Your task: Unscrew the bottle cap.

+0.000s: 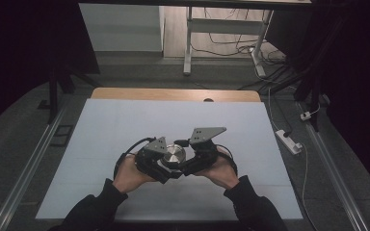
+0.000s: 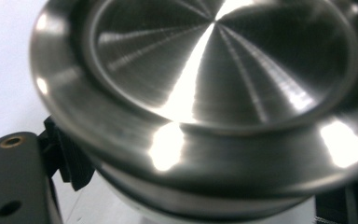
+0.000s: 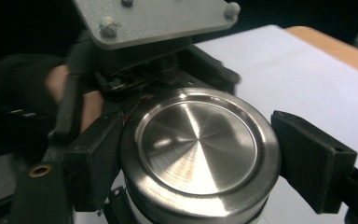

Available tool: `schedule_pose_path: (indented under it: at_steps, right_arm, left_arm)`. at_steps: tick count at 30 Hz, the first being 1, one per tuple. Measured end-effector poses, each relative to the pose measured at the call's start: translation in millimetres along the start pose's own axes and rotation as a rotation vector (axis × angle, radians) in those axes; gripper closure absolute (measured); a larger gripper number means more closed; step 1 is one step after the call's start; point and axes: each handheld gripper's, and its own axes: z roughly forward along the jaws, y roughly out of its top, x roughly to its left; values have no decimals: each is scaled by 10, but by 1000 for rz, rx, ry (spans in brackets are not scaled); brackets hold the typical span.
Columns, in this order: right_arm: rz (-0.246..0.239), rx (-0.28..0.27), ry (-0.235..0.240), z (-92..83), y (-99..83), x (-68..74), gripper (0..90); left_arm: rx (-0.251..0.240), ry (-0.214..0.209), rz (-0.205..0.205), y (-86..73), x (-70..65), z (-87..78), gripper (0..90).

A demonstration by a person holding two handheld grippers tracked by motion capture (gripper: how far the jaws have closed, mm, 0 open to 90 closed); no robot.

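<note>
A round container with a brushed steel lid (image 1: 174,155) is held just above the white table cover (image 1: 125,125), near its front middle. My left gripper (image 1: 164,166) comes at it from the left and is shut on it below the lid; in the left gripper view the lid (image 2: 214,79) looms very close and a ribbed pad (image 2: 70,163) lies against the body under the rim. My right gripper (image 1: 189,161) comes from the right. In the right gripper view its black pads (image 3: 312,158) press on both sides of the lid (image 3: 198,140).
A wooden table edge (image 1: 173,94) shows beyond the white cover. A power strip (image 1: 289,140) and cables lie on the floor to the right. A white desk frame (image 1: 221,29) stands farther back. Dark curtains flank both sides.
</note>
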Motion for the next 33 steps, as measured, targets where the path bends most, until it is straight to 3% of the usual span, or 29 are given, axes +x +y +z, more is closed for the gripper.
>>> schedule_pose_path:
  at_steps: [5, 8, 10, 13, 15, 16, 17, 18, 19, 21, 23, 24, 25, 28, 33]
  right_arm:
    - [-48, -15, 160, -16, -26, -143, 195]
    - [-90, -11, 194, -10, -37, -162, 193]
    - [-73, -10, 191, -9, -36, -164, 185]
    - [-31, 5, 128, -14, -5, -134, 78]
    - [-9, 8, 82, -22, 24, -102, 35]
    - [-9, 8, 82, -22, 24, -102, 35]
    - [12, 11, 36, -24, 50, -59, 19]
    - [12, 11, 36, -24, 50, -59, 19]
    - [27, 22, -37, -17, 72, -16, 19]
    - [31, 32, -103, -7, 84, 27, 29]
    - [39, 22, -150, 9, 85, 58, 51]
    - [39, 22, -150, 9, 85, 58, 51]
    - [64, 20, -191, 33, 82, 75, 58]
    - [83, 15, -229, 76, 69, 100, 73]
    - [69, 8, -257, 119, 57, 159, 157]
  left_arm:
    - [-1, -33, 25, 5, -11, 2, 152]
    - [8, -35, 38, 6, -27, 14, 152]
    - [10, -30, 37, 7, -26, 14, 152]
    - [6, -1, 22, 11, -20, 4, 152]
    - [1, 36, -10, 8, -10, -10, 152]
    - [1, 36, -10, 8, -10, -10, 152]
    - [-9, 57, -35, 1, -1, -14, 152]
    - [-9, 57, -35, 1, -1, -14, 152]
    - [-12, 83, -56, -6, 11, -21, 152]
    - [-14, 96, -64, -8, 15, -23, 152]
    - [-16, 118, -81, -12, 21, -28, 152]
    - [-18, 128, -93, -15, 22, -29, 152]
    - [-21, 136, -100, -15, 23, -29, 152]
    - [-20, 166, -119, -4, 11, -23, 152]
    - [-18, 178, -120, 6, -7, -19, 153]
